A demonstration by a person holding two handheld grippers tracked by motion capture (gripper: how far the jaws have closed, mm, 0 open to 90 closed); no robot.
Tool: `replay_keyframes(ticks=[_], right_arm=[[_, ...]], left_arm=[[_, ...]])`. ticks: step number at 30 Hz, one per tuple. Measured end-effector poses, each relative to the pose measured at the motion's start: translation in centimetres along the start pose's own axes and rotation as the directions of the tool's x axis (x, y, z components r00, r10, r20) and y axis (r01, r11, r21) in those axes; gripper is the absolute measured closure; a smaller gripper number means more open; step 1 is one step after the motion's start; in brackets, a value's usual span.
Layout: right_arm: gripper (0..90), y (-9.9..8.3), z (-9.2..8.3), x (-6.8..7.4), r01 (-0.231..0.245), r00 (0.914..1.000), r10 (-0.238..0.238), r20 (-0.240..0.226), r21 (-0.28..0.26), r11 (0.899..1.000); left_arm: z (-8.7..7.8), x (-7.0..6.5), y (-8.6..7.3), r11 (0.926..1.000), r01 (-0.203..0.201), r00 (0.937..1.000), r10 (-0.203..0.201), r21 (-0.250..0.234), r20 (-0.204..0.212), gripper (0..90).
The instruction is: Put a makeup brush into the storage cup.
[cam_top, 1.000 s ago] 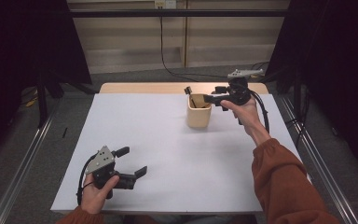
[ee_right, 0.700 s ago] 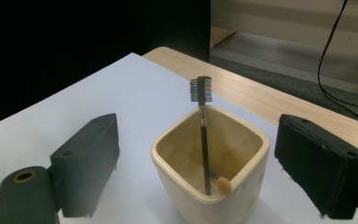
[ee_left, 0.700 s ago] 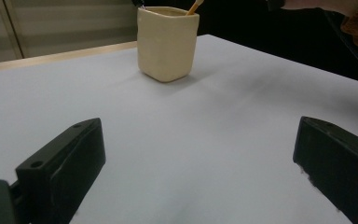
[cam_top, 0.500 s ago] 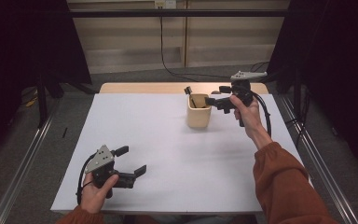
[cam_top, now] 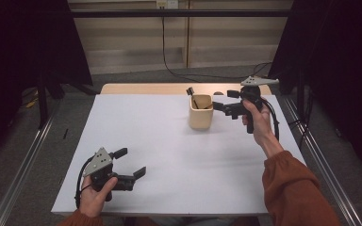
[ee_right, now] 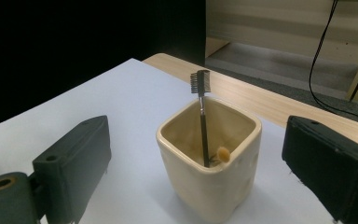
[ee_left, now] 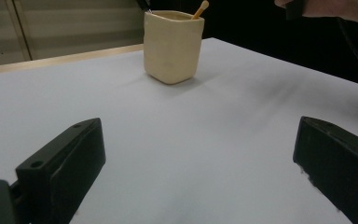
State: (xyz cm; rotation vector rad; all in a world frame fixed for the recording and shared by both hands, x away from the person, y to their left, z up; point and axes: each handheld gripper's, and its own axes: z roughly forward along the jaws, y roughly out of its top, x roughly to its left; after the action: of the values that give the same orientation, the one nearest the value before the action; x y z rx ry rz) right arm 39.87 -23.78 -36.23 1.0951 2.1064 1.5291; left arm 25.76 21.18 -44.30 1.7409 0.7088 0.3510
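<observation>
- L gripper [cam_top: 125,165]: parked low at near-left corner of bench [cam_top: 136,127], gripped in left hand [cam_top: 94,195]. Jaws wide apart, nothing between; seen in left gripper view too [ee_left: 196,172]. Prob. just idling clear of the work; same spot as a sec ago.
- White sheet over bench, bare across the mid; wooden edge [cam_top: 141,88] showing at far side.
- Cream square cup [cam_top: 201,112] upright, far-right of centre on bench, well apart from L gripper. In right gripper view cup [ee_right: 209,179] sits between and beyond the black jaws, not touched.
- Inside cup: small brow comb/brush [ee_right: 201,116] standing upright, toothed head above rim, plus a wooden stick w/ rounded tip [ee_right: 223,154] leaning on near wall. Cup serving as holder, so tools stand handle-down.
- R gripper [cam_top: 224,101]: just right of cup, held level, pointing at it. Jaws apart, empty; have just been opening, nothing between them.
- Vs earlier frames: R gripper was tight at cup's rim, now backed off slightly to the right. Looks like a release after dropping a tool in, judging by that.
</observation>
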Motion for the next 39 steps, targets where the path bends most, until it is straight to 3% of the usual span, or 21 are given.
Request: replay_keyframes(ticks=[7, 31, 39], right_arm=[[7.2, -0.8, -1.2, 0.4, 0.006, 1.0, -0.005, 0.007, -0.014, 1.0], [6.1, -4.9, -5.2, 2.3, -0.005, 0.9996, 0.006, 0.029, -0.035, 0.999], [6.4, -6.6, -6.7, 2.7, -0.009, 0.997, 0.013, 0.076, -0.05, 0.999]], left_arm=[[-0.1, 0.1, 0.0, 1.0, 0.004, 0.9997, -0.004, 0.002, -0.024, 2.2], [-0.3, 0.2, 0.1, 0.9999, -0.006, 0.9995, 0.005, -0.011, -0.031, 2.2], [-0.4, 0.2, 0.1, 0.9999, -0.002, 0.9992, 0.001, -0.012, -0.04, 2.2]])
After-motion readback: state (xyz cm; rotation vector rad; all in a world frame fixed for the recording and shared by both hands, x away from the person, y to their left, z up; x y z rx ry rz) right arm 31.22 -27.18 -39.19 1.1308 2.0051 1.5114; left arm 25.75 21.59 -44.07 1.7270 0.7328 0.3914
